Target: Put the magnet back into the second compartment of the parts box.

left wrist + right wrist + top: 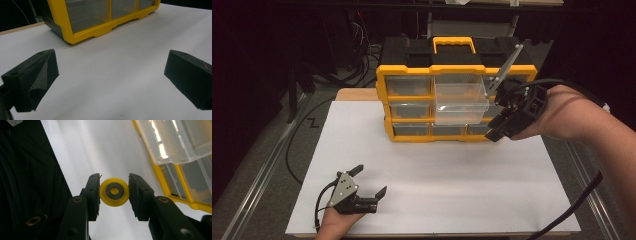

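Note:
A yellow and black organizer (pixel 382 95) with clear drawers stands at the back of the white table top (pixel 437 175). Its middle clear drawer (pixel 460 102) is pulled out, and it looks empty. My right gripper (pixel 495 128) hovers just right of that drawer, near the organizer's lower right corner. In the right gripper view, the right gripper (pixel 114 192) is shut on a small yellow wheel (pixel 110 200) with a grey centre, with the drawer (pixel 175 140) at upper right. My left gripper (pixel 369 181) rests open near the front left. In its own view, the left gripper (pixel 112 65) holds nothing and faces the organizer (pixel 100 30).
A thin grey bar (pixel 507 67) slants up from the right gripper in front of the organizer's top right. Cables (pixel 302 135) trail over the floor at the left, and metal rails (pixel 257 185) run along both sides of the table. Bare white surface lies between the two grippers.

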A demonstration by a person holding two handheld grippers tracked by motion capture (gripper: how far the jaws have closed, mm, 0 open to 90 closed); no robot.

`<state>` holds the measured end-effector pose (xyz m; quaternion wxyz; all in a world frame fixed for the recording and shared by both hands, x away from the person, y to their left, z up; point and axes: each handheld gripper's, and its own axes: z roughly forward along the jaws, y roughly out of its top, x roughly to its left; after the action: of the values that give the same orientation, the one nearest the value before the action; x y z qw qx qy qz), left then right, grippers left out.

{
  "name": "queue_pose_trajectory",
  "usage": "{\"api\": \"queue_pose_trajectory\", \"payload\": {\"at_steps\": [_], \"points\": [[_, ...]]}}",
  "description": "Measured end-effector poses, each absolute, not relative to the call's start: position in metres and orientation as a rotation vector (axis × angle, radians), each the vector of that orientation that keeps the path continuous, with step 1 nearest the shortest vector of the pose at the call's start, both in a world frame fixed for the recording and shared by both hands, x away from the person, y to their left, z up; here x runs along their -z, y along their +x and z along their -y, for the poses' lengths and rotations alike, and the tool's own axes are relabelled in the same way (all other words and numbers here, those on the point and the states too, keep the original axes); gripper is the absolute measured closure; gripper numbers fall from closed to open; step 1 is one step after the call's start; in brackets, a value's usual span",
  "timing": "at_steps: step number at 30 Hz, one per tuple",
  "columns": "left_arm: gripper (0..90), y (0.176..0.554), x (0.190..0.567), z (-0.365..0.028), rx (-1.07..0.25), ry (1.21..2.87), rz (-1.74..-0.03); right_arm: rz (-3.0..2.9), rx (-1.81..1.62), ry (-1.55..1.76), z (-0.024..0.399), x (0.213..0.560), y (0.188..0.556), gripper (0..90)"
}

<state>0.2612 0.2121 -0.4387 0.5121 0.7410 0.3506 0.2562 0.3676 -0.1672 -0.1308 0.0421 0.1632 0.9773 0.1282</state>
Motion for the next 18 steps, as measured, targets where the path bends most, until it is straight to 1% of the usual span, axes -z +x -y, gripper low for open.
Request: {"api": "queue_pose_trajectory", "payload": {"at_steps": [7, 12, 18], "points": [[0.4, 0.2613, 0.4384, -0.2128, -0.620, 1.780, -0.845, -2.984, -0.387, 0.505, 0.1682, 0.1222, 0.3703, 64.4], [0.4, 0.2616, 0.4388, -0.2125, -0.615, 1.787, -0.845, -2.990, -0.382, 0.498, 0.1653, 0.1248, 0.3726, 64.4], [0.4, 0.2612, 0.4386, -0.2131, -0.617, 1.784, -0.846, -2.992, -0.384, 0.486, 0.1595, 0.1196, 0.3746, 64.3]]}}
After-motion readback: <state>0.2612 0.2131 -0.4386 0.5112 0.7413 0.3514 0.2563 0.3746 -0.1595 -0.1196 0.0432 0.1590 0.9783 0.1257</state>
